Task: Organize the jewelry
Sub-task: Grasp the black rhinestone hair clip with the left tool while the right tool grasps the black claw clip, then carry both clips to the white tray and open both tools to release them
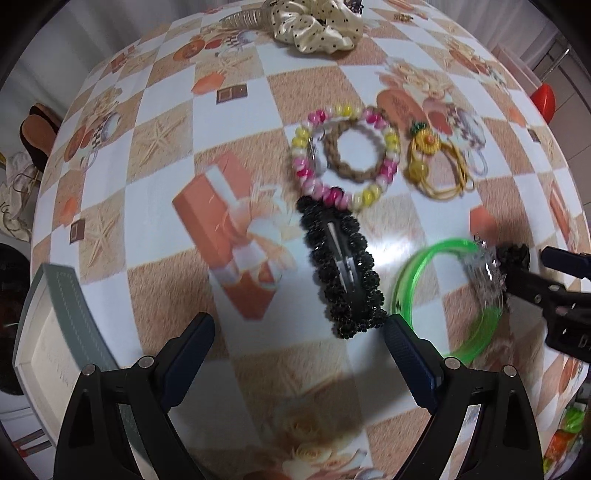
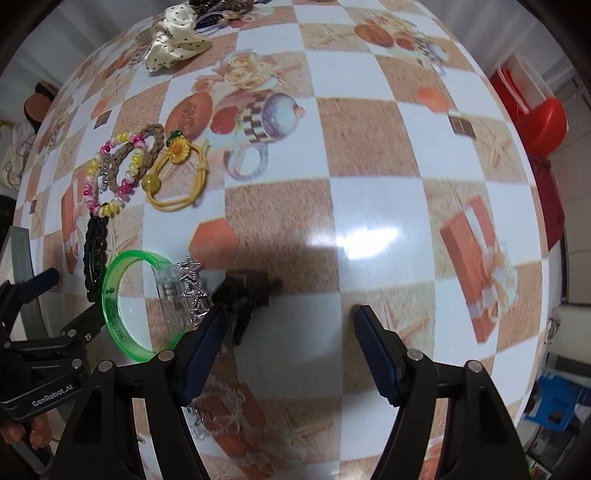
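Where it passes the right jaws, the green bangle [image 2: 123, 302] blurs.

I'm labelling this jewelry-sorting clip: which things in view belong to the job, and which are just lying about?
Job: beaded bracelet, green bangle, black hair clip, yellow hair tie, box.

Lying about: scrunchie, red container.

tablecloth [image 1: 236, 110]: white and sandy-tan checks, printed with orange gift boxes, starfish, roses and cups
bead bracelet [image 1: 388, 138]: pink, yellow and white beads
braided ring [image 1: 354, 175]: tan
hair clip [image 1: 341, 258]: black beads, grey metal centre
bangle [image 1: 406, 280]: clear bright green
hair tie [image 1: 428, 144]: yellow, with an orange-centred flower and a green leaf
scrunchie [image 1: 317, 26]: cream satin with black dots
box [image 1: 55, 321]: grey-green rim, white inside
fingers [image 1: 410, 354]: dark blue pads on black arms
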Demonstrator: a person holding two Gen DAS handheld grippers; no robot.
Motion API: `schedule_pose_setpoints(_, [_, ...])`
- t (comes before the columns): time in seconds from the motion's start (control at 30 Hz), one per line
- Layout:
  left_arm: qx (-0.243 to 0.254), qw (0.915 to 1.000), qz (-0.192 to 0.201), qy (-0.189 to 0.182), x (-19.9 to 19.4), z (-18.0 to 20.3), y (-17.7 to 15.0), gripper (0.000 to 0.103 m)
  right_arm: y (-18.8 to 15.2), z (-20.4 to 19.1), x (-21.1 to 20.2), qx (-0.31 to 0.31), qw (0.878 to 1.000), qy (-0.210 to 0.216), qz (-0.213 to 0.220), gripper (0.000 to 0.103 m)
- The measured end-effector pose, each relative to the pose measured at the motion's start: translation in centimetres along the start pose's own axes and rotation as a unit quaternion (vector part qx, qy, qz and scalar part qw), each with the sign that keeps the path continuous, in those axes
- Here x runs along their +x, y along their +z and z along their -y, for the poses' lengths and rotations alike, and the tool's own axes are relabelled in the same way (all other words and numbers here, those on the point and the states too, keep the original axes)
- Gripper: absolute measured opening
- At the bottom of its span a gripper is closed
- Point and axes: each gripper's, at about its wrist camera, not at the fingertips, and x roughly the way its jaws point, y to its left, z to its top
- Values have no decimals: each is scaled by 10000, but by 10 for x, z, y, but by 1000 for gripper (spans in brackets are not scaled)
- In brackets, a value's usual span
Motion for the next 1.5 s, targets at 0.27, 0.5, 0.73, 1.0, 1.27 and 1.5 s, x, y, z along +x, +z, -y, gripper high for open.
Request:
schedule_pose_setpoints(0.27, [-727,9959,77,-525,-8,-24,32,98,4,-4,3,-88,9999,-42,104,68])
schedule_pose_setpoints(0.5, [-899,9949,-55,-447,2,-19,59,97,11,-12,0,-101,9997,-138,150,68])
schedule_pose_setpoints(0.73, [-605,9981,4,-129,-3,1,74,57,11,-19,-5,-190,9993,-219,238,38])
schedule_pose_setpoints(1.0, [-662,9968,70,-447,-13,2,82,35,11,-9,-12,177,9995,105,241,19])
schedule_pose_setpoints(1.27, [-671,9959,307,-529,-34,3,53,35,-1,5,-31,393,9980,425,237,19])
schedule_pose_setpoints(1.5, [-687,9943,561,-600,-41,17,42,35,-11,-3,-52,370,9972,565,313,19])
